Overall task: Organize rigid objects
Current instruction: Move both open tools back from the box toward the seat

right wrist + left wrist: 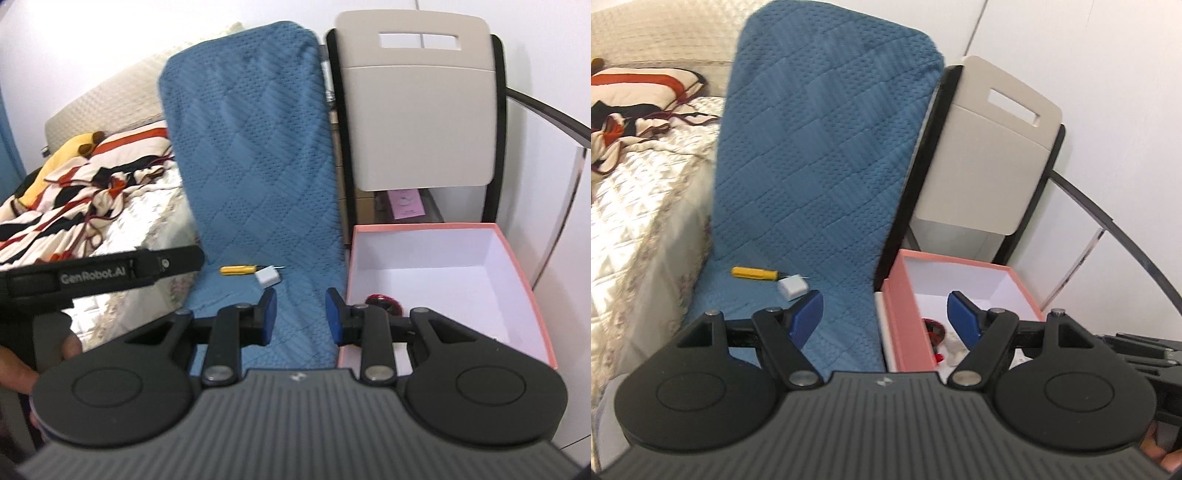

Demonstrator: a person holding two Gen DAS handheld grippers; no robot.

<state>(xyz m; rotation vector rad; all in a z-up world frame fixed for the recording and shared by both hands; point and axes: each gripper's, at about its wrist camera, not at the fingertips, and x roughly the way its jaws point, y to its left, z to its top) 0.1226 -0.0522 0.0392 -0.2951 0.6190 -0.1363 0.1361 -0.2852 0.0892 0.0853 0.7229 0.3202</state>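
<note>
Left gripper [884,317] hangs with jaws wide and empty; right gripper [301,317] stands narrower, also empty. The yellow-handled screwdriver [238,269] and small white plastic adapter [268,277] lie touching on the blue quilted chair cover [258,166], beyond both fingertips, left of the pink cardboard box [532,291].

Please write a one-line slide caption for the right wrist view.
Empty right gripper hovers between the pink box and blue-covered chair holding a yellow screwdriver.
</note>
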